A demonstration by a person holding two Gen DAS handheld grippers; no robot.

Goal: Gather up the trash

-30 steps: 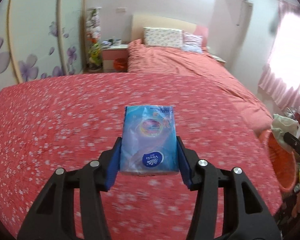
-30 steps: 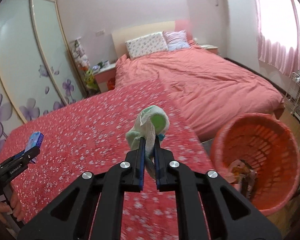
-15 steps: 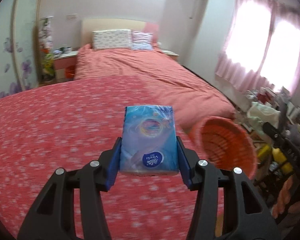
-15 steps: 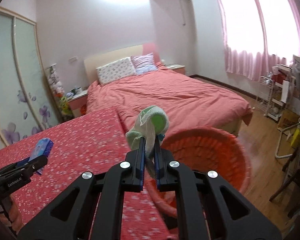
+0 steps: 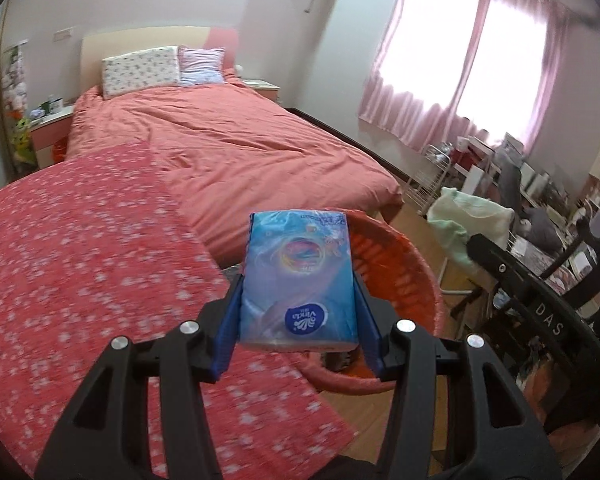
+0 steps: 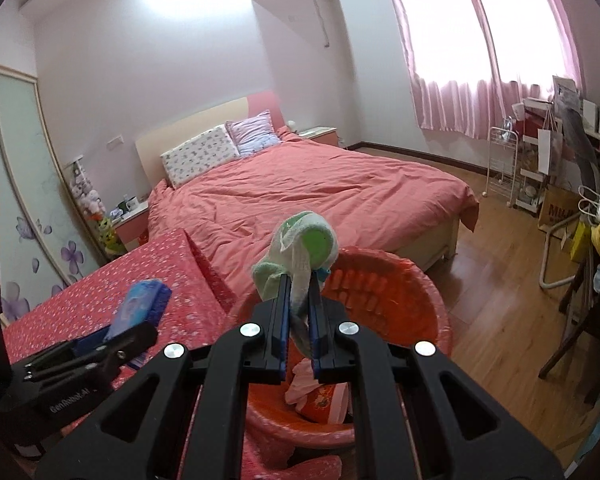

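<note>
My left gripper (image 5: 298, 280) is shut on a blue tissue pack (image 5: 298, 256) and holds it over the near rim of the orange basket (image 5: 416, 264). In the right wrist view the same pack (image 6: 140, 304) shows at lower left, beside the basket. My right gripper (image 6: 300, 280) is shut on a crumpled green and white wad (image 6: 304, 240), which hangs above the orange basket (image 6: 432, 300). Pink and orange wrappers (image 6: 320, 394) lie on the basket's bottom. In the left wrist view the right gripper's black arm (image 5: 512, 280) reaches in from the right.
A red flower-print cover (image 5: 80, 260) spreads to the basket's left. Behind it stands a bed with a salmon duvet (image 6: 320, 192). Wooden floor (image 6: 500, 264), a white wire rack (image 6: 500, 168), a chair and a cluttered desk (image 6: 580, 216) fill the right side.
Both grippers have swung right, from above the flower-print cover to the orange basket. Each still grips the same thing.
</note>
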